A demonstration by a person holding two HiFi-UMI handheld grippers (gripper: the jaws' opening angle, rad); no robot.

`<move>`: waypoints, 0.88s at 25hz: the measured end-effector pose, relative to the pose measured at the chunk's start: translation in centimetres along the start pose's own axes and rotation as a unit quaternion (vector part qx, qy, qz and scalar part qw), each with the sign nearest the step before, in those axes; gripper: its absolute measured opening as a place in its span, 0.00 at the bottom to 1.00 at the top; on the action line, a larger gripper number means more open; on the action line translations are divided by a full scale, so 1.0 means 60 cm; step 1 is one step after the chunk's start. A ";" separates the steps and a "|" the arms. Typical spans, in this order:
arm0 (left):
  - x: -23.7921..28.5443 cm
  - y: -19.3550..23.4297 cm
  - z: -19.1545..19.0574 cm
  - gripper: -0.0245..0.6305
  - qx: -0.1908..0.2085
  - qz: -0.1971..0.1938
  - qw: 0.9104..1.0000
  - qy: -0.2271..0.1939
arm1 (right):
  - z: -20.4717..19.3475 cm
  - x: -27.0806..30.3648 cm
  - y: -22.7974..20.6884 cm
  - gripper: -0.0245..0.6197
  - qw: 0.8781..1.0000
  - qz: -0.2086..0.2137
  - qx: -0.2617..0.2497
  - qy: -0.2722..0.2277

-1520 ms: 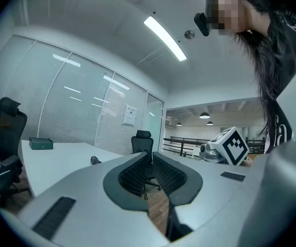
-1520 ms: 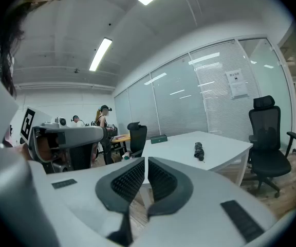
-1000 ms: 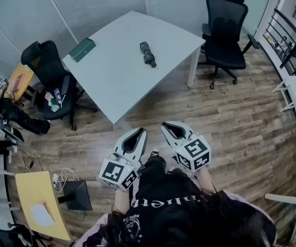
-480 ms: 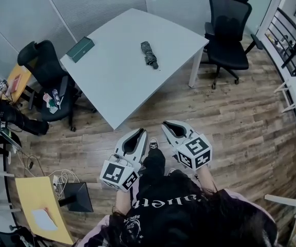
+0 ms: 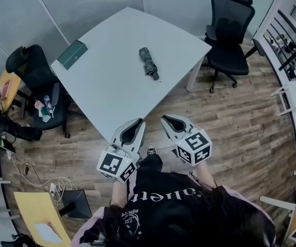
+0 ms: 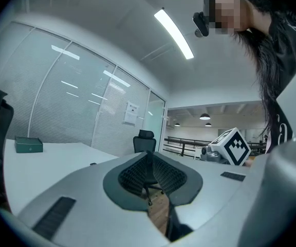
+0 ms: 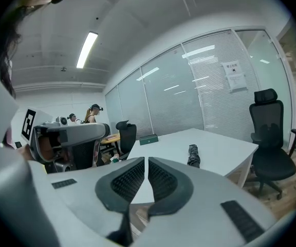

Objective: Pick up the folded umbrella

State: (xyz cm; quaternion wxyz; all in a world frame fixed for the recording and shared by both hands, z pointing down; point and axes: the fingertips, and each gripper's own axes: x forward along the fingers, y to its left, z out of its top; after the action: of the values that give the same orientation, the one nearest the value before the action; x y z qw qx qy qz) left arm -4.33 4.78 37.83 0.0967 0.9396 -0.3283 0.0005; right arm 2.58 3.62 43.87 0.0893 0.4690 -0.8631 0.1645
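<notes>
L gripper (image 5: 137, 122) & R gripper (image 5: 166, 120): fingers closed, empty. Folded umbrella (image 5: 148, 62) on table (image 5: 112, 96); green box (image 5: 72, 54) well apart.

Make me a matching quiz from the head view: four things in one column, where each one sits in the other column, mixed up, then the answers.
Things:
1. umbrella
2. green box
3. empty black chair
4. yellow desk with white paper

Places:
A. on the white table, near its left corner
B. on the wood floor, right of the table
C. bottom left corner of the view
D. lying near the middle of the table

Pairs: 1-D, 2-A, 3-B, 4-C
</notes>
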 end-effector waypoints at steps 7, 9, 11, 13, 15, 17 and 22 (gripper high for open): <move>0.059 0.106 0.015 0.11 0.010 -0.011 1.000 0.018 | 0.035 0.108 -0.050 0.09 1.000 -0.016 0.017 0.008; 0.070 0.135 0.016 0.11 0.008 -0.014 1.000 0.020 | 0.038 0.135 -0.057 0.09 1.000 -0.018 0.021 0.013; 0.082 0.159 0.018 0.11 0.005 -0.018 1.000 0.019 | 0.043 0.159 -0.064 0.09 0.999 -0.022 0.023 0.015; 0.091 0.179 0.020 0.11 0.002 -0.021 1.000 0.018 | 0.048 0.179 -0.070 0.09 0.999 -0.027 0.021 0.019; 0.098 0.191 0.018 0.11 -0.002 -0.025 0.999 0.020 | 0.050 0.191 -0.074 0.09 0.999 -0.031 0.021 0.023; 0.103 0.198 0.014 0.11 -0.005 -0.028 0.999 0.023 | 0.050 0.197 -0.078 0.09 0.999 -0.035 0.023 0.026; 0.108 0.211 0.010 0.11 -0.007 -0.031 0.999 0.025 | 0.046 0.201 -0.084 0.09 0.998 -0.043 0.020 0.033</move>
State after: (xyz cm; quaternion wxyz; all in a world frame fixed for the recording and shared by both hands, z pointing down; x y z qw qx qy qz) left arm -7.11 -8.99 39.96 0.1117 0.9484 -0.2962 0.0188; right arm 0.22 -9.37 46.03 0.1158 0.5019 -0.8351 0.1932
